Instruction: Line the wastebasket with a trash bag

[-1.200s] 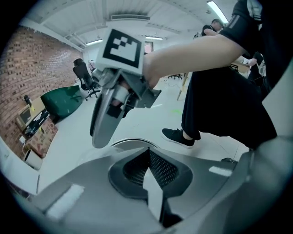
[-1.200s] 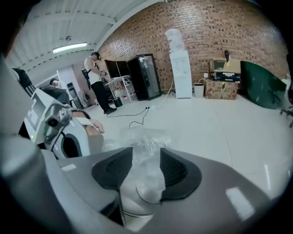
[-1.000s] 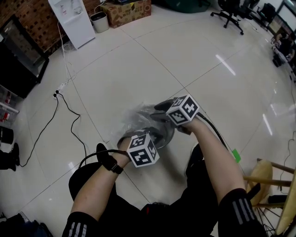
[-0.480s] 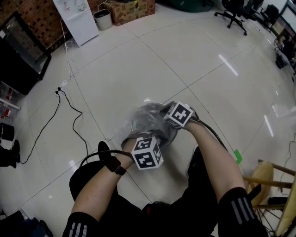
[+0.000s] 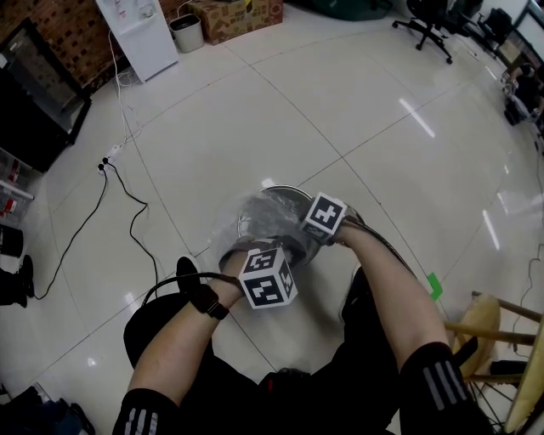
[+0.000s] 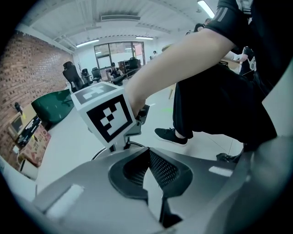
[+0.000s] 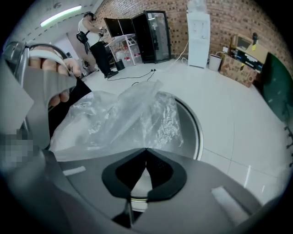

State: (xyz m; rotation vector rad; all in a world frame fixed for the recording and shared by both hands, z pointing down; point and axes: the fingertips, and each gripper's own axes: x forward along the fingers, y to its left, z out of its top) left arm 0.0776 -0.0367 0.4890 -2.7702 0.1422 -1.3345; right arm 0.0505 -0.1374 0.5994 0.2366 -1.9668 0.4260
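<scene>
The left claw (image 6: 146, 150) is closed, its tips meeting with nothing visible between them. It sits at the near rim of the wastebasket (image 5: 286, 191), a round metal bin standing on the pale tiled floor (image 5: 357, 93) just ahead of the person's knees. The right claw (image 7: 146, 149) is closed too, at the bin's right-hand rim, pointing steeply down. Its tips meet right at the lower edge of the trash bag (image 7: 123, 116); whether a fold of the thin film is caught between them cannot be made out.

The bag is clear, crinkled plastic. It is bunched over the mouth of the wastebasket and heaped toward the left side, with the metal rim bare along the far right. In the left gripper view the right claw's marker cube (image 6: 106, 114) and the forearm behind it fill the middle, above a curve of the bin's rim.

Farther off across the floor, a white water dispenser (image 5: 134, 32) stands by the brick wall, with a small bin (image 5: 185, 34) and a cardboard box (image 5: 240, 15) beside it. A black cable (image 5: 127, 223) trails over the tiles to the left. An office chair (image 5: 425, 21) stands at the far right, and a wooden stool (image 5: 501, 336) is near the person's right leg.
</scene>
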